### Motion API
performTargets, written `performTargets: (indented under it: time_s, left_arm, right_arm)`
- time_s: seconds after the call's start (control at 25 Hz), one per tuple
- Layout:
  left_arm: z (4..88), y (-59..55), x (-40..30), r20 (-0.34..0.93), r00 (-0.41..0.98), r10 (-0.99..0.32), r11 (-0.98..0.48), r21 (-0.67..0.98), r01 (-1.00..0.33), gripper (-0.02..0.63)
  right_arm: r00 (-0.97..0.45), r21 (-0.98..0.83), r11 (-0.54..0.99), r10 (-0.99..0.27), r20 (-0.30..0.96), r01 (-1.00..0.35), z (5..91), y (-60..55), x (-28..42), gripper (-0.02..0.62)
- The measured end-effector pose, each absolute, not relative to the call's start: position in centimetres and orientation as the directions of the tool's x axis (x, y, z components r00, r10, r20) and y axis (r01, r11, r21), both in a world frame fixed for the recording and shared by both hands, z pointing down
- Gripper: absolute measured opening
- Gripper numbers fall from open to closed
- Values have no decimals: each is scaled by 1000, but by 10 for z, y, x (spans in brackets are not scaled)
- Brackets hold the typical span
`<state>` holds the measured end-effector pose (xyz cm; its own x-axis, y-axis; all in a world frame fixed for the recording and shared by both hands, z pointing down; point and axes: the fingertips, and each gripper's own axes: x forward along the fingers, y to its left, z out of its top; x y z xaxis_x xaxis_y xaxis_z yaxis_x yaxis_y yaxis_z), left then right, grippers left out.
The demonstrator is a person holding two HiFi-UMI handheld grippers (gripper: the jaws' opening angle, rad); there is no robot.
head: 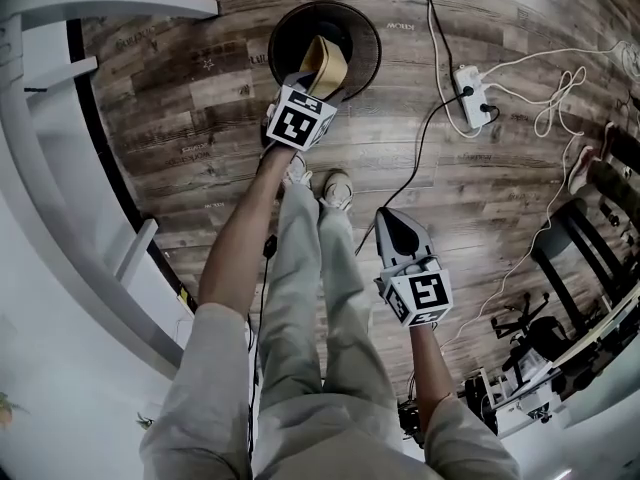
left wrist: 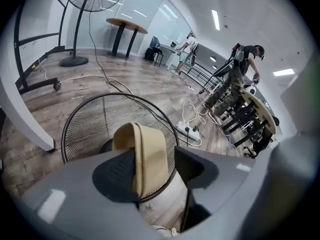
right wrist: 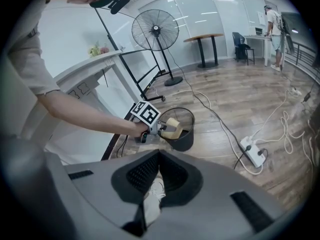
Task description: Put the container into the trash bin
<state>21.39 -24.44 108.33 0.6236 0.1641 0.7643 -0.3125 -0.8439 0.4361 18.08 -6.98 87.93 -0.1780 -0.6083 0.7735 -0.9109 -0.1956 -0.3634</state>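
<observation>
No text can be read; faint print on the floor planks is too blurred

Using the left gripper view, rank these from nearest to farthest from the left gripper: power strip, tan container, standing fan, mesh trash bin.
1. Tan container, between the jaws.
2. Mesh trash bin, directly behind the container.
3. Power strip, on the floor past the bin, to the right.
4. Standing fan, far back on the left.
</observation>
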Motion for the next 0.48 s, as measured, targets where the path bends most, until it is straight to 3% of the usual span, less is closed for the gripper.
performTargets:
  time_s: [0.2, 0.48]
  left_arm:
    - [1085, -246, 210, 772, 621, 134, -853, 409, -325, 285]
    - [1074, -251, 210, 753, 651, 99, -856, 398, -331, 287]
  right_arm:
    - [-183, -365, -189, -609, 771, -911, 877, -71, 180, 14]
    - [-186, -364, -179, -612, 769, -914, 877, -73, 178, 14]
